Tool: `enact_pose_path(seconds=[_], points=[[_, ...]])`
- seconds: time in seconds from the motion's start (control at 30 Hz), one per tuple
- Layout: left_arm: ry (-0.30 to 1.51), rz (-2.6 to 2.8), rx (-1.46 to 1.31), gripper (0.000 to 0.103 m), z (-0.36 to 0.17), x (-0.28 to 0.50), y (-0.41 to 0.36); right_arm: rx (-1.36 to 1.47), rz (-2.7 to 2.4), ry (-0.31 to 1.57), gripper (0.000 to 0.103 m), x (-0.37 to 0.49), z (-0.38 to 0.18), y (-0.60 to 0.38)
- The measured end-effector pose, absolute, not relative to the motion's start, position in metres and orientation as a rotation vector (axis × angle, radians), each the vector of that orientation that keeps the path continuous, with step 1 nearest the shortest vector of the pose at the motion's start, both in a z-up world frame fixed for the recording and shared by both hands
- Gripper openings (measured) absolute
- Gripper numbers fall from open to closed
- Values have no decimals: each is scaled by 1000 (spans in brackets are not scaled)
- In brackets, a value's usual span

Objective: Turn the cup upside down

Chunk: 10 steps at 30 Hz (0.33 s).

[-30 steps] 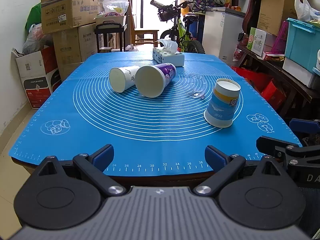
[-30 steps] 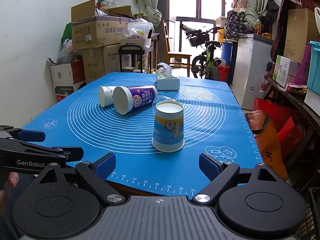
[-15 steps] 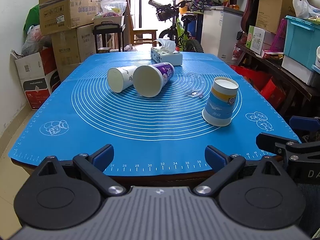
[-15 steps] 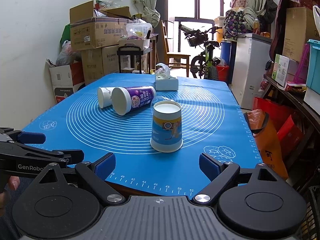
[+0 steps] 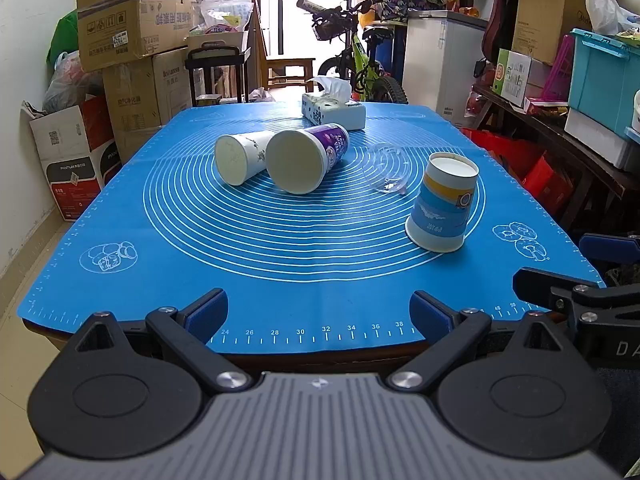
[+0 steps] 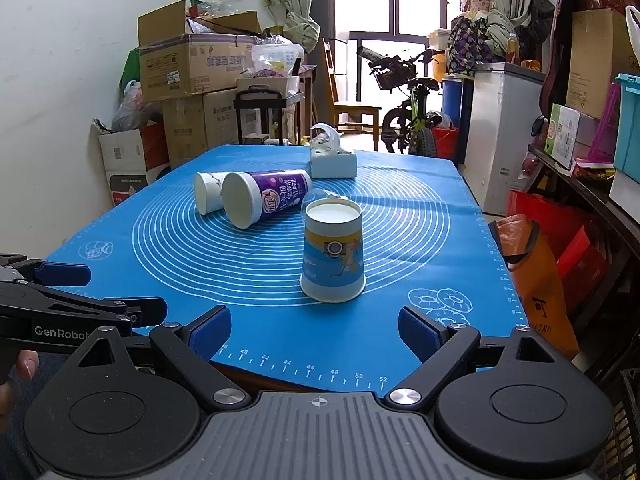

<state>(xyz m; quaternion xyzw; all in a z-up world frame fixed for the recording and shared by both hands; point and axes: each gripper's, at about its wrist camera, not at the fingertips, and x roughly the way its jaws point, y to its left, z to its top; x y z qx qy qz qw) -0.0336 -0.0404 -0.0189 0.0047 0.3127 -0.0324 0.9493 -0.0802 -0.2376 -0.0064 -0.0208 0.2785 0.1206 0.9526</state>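
A blue and yellow paper cup [image 5: 444, 204] stands upside down on the blue mat [image 5: 280, 248]; it also shows in the right wrist view [image 6: 333, 256]. A purple cup [image 5: 306, 158] and a white cup [image 5: 240, 156] lie on their sides farther back, touching each other; both show in the right wrist view, purple [image 6: 266, 196] and white [image 6: 208, 192]. A clear plastic cup [image 5: 386, 170] lies on its side between them and the blue cup. My left gripper [image 5: 320, 312] is open and empty at the mat's near edge. My right gripper [image 6: 316, 330] is open and empty, in front of the blue cup.
A tissue box [image 5: 334, 112] sits at the mat's far end. Cardboard boxes [image 5: 132, 28] stack up at the left. A bicycle [image 5: 356, 60] and a white cabinet [image 5: 444, 60] stand behind the table. Shelves with bins [image 5: 600, 76] line the right side.
Both grippers have drawn back slightly from the table. The cups have not moved.
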Motion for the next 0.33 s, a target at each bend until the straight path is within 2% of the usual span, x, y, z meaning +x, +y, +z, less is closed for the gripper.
enact_pose_path(seconds=[0.33], points=[[643, -52, 24, 97, -22, -29, -39, -35, 255, 573, 91, -78, -9, -238]])
